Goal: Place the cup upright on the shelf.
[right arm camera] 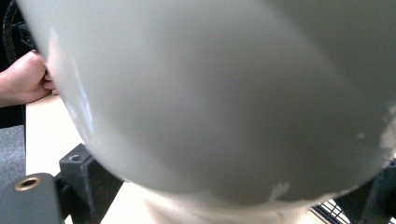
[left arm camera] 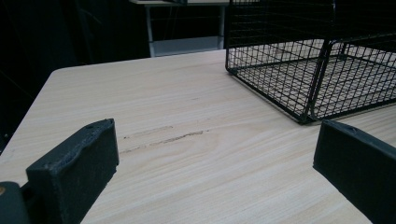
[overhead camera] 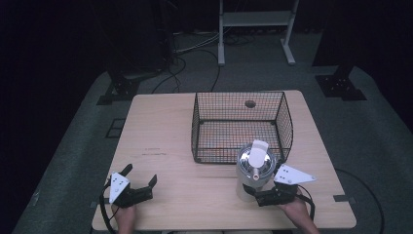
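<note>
Lower right of the high view: right gripper [overhead camera: 260,194] clamped low on a pale cream vessel [overhead camera: 254,170], looks like a jug or kettle with a shiny metal top and a white lid handle. Standing upright on the wooden table [overhead camera: 160,141], just in front of the black wire basket [overhead camera: 242,126], near its front right corner, possibly touching the mesh. Up close in the right gripper view, smooth glossy wall [right arm camera: 224,93] bulging between the two jaws, one at each bottom corner of the frame. Probably slick, hard, rounded; likely some weight and top-heavy with that metal cap, so a firm hold low on the body or under the bulge seems wisest, with slipping the risk.

Lower left of the high view: left gripper [overhead camera: 141,181] resting on the table, jaws spread wide, nothing between them; same in its own view, bare wood grain with a faint dark scuff [left arm camera: 163,137] ahead.

Beyond the table: grey carpet, black cables [overhead camera: 180,68], a white stand's legs [overhead camera: 253,29] at top centre, dark room all round.
</note>
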Demonstrator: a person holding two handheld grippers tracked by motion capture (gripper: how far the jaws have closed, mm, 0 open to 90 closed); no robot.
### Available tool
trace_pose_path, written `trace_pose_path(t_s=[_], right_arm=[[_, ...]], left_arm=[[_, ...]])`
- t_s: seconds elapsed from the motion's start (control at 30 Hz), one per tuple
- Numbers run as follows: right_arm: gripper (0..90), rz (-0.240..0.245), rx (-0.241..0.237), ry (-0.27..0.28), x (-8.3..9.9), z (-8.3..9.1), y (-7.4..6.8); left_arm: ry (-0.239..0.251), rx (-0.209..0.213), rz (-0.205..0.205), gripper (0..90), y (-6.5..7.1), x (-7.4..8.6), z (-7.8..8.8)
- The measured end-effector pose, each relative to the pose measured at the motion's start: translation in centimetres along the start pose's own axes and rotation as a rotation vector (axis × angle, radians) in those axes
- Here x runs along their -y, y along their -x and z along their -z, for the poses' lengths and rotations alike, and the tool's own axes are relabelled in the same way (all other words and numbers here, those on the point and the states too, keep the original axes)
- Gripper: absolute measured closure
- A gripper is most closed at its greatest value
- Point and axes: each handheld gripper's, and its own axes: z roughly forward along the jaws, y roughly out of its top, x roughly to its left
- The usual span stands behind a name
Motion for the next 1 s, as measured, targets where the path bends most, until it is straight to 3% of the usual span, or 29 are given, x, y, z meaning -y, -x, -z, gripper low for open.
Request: trace_pose_path(t_s=[0.7,1.0], right_arm=[[9.2,0.018,-0.03,0.005,-0.5,0.3,0.0],[9.2,0.014,-0.059,0.035,-2.4,1.1,0.3]], left_arm=[[0.003,0.004,0.007,0.0,-0.1,0.0,0.0],[0.003,0.004,0.007,0.0,-0.1,0.0,0.0]])
